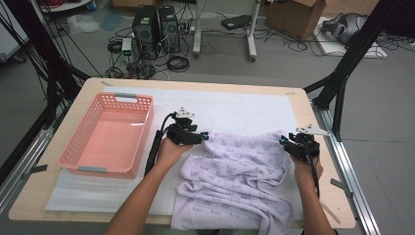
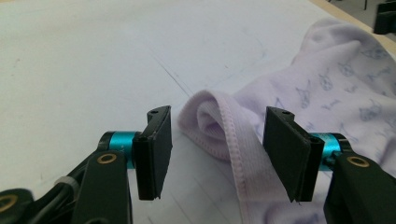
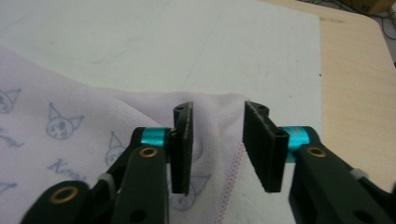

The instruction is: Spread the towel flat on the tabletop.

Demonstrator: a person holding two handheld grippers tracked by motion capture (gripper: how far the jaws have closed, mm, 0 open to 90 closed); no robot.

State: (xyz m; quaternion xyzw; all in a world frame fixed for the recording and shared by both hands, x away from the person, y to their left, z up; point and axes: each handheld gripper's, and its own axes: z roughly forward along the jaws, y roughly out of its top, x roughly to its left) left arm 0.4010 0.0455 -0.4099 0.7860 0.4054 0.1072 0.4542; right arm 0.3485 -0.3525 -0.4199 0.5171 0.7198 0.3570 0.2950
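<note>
A pale lilac cloth (image 1: pixel 235 171) printed with small cat faces lies rumpled on the white mat, reaching over the table's near edge. My left gripper (image 1: pixel 201 137) is at the cloth's far left corner. In the left gripper view its jaws (image 2: pixel 217 154) stand open around the rolled hem (image 2: pixel 219 121), and the pads do not touch it. My right gripper (image 1: pixel 285 142) is at the cloth's far right corner. In the right gripper view its jaws (image 3: pixel 217 149) stand apart just over the stitched edge (image 3: pixel 56 116), with nothing pinched.
A pink perforated basket (image 1: pixel 76 128) sits empty at the left of the wooden table (image 1: pixel 29 196). The white mat (image 1: pixel 235 105) covers most of the tabletop beyond the cloth. Black frame posts stand at both sides, with computers and cables on the floor behind.
</note>
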